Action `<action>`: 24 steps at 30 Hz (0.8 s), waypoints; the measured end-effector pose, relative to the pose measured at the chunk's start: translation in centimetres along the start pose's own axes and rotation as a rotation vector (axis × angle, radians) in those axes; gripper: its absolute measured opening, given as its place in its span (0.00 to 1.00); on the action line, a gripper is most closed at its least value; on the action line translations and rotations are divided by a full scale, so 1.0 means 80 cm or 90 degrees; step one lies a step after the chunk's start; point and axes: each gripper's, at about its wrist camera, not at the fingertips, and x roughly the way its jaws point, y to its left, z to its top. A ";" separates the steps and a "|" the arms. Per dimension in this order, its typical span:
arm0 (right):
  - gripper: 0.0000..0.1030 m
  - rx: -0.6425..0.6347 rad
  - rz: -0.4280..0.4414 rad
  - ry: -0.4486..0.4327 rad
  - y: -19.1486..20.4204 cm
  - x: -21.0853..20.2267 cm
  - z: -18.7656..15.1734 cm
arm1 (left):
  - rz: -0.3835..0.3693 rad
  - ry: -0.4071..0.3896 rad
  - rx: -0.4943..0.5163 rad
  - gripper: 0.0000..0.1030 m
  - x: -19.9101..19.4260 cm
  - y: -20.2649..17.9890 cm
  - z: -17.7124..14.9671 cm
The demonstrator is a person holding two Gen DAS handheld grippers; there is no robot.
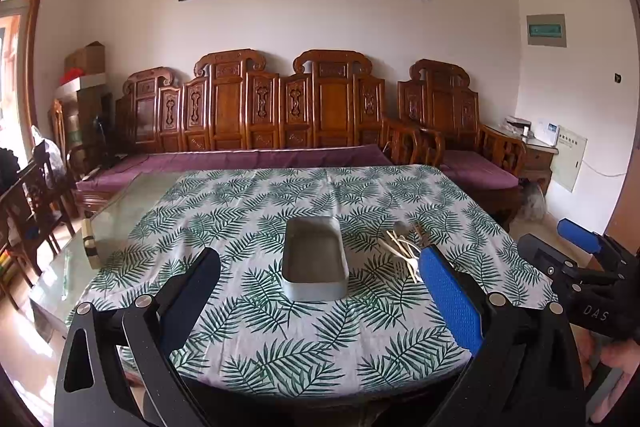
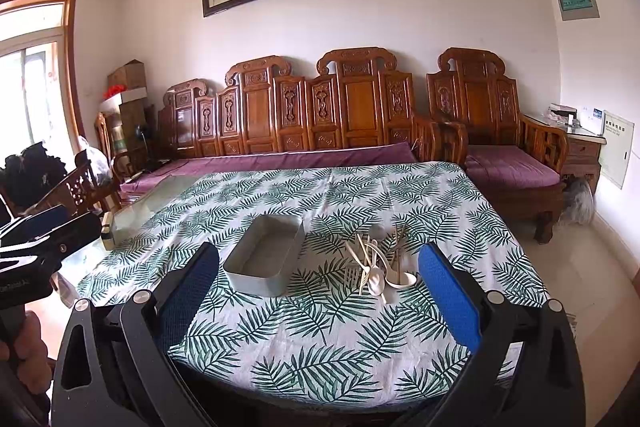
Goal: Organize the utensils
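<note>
A loose heap of cream plastic spoons, forks and thin sticks (image 2: 380,263) is seen on the leaf-print cloth of the counter (image 2: 320,339), just right of the empty grey rectangular tray (image 2: 264,259). Left gripper (image 1: 320,291) and right gripper (image 2: 320,287) are both held wide apart, empty. Pieces are judged light, stiff, slippery and tangled; a mid-handle pinch is advised.

A matt cotton-like cloth (image 2: 320,327) printed with fern leaves covers the glossy glass worktop (image 1: 120,211). The tray (image 2: 264,259) looks matt grey, the utensils (image 2: 380,267) smooth pale plastic. Textured blue pads (image 2: 448,299) line matt black tongs.
</note>
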 end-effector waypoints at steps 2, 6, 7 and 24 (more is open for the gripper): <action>0.97 0.000 0.001 0.000 0.001 0.000 0.000 | 0.001 -0.001 0.000 0.94 -0.001 -0.001 0.000; 0.97 0.000 0.001 0.000 0.000 0.000 0.000 | 0.001 -0.002 -0.002 0.94 -0.001 -0.001 0.003; 0.97 0.000 0.000 0.000 0.000 0.000 0.000 | 0.001 -0.002 -0.002 0.94 -0.001 -0.002 0.003; 0.97 0.000 0.001 -0.001 0.000 0.000 0.001 | 0.000 -0.003 -0.002 0.94 -0.002 -0.001 0.003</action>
